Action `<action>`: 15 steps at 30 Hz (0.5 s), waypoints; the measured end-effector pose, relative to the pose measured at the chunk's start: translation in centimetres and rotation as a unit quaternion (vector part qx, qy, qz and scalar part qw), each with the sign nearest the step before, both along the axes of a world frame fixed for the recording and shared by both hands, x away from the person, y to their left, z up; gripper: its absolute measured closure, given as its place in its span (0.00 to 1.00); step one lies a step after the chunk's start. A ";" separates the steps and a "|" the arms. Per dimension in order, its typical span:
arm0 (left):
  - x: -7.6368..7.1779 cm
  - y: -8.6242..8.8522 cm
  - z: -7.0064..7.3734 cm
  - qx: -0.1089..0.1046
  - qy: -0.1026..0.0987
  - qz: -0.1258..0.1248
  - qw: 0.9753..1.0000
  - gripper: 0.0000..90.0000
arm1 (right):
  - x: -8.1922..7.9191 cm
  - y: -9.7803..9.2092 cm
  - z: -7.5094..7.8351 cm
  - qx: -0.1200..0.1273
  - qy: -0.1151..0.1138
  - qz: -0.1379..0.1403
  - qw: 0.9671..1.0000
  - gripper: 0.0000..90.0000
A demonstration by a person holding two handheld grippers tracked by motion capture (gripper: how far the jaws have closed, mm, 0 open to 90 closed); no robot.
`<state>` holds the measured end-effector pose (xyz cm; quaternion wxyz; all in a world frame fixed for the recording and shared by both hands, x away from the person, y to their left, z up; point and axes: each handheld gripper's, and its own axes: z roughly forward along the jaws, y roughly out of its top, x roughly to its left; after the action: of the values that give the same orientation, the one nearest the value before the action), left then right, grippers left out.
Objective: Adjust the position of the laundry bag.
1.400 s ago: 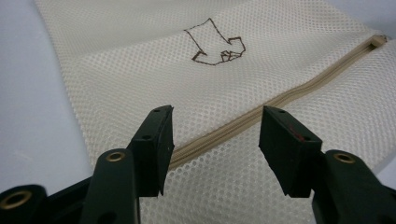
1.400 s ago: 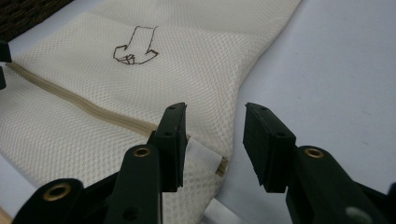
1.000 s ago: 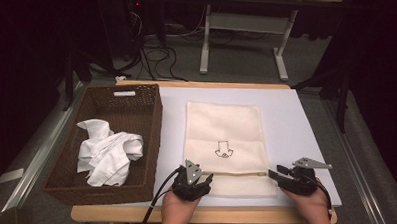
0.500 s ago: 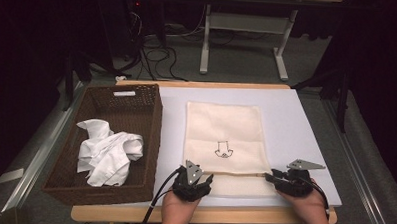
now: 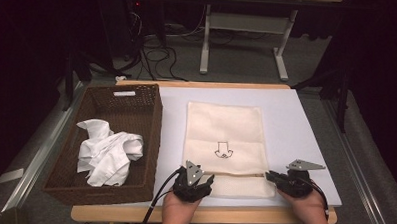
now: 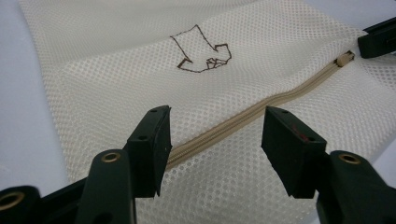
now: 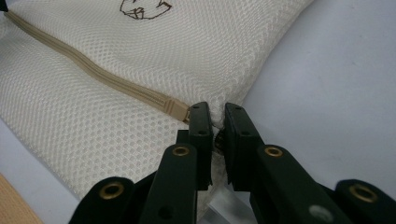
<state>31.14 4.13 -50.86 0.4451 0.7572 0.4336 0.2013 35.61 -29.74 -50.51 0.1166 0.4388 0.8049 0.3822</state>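
Right tool [image 7: 215,122] is already clenched on the mesh laundry bag [image 5: 223,138], pinching the fabric right at the end of the zipper [image 7: 93,74] by the bag's edge; left tool [image 6: 215,140] is released, jaws spread wide and hanging just over the zipper line near the other end, nothing between them yet; the bag itself lies flat on the white counter [image 5: 306,126], just beside the wicker basket [image 5: 151,120] with the crumpled white cloth [image 5: 107,156] in it, zipper end nearest you.

Handling-wise, you're dealing with something really light and floppy; that mesh has no stiffness at all, so it'll bunch and drag along the counter instead of staying put if you tug on one spot; my guess is it's not fragile, but the open weave can snag on a jaw corner, so don't rake across it.

For the grip, I'd say go for the zipper pull [image 6: 344,59] or the tape right beside it with one tool and keep the fabric pinned with the other; the tape is the only part with a bit of body; grab plain mesh and you'll likely pick up both layers at once; small pinch, top layer only, and pull along the zipper, not upward.
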 end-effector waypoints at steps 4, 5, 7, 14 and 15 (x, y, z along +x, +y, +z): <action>0.0 -0.1 0.0 -0.004 -0.003 -0.006 1.000 0.47 | -0.1 0.1 0.1 0.000 -0.004 0.003 1.000 0.94; -0.1 -0.2 0.0 -0.004 -0.005 -0.008 1.000 0.47 | -0.2 0.1 0.2 0.003 -0.004 0.002 1.000 0.94; -0.1 -0.4 -0.1 -0.004 -0.007 -0.011 1.000 0.46 | -0.3 0.1 0.3 0.004 -0.012 0.004 1.000 0.94; -0.2 -0.8 -0.2 -0.010 -0.013 -0.021 1.000 0.44 | -0.6 0.1 0.7 0.006 -0.027 0.009 1.000 0.94; -0.3 -0.9 -0.2 -0.013 -0.016 -0.023 1.000 0.44 | -0.7 0.2 0.8 0.008 -0.027 0.010 1.000 0.94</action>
<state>30.87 3.23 -51.05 0.4659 0.7580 0.4117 0.1973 34.95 -29.59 -49.70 0.1309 0.4210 0.8029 0.4012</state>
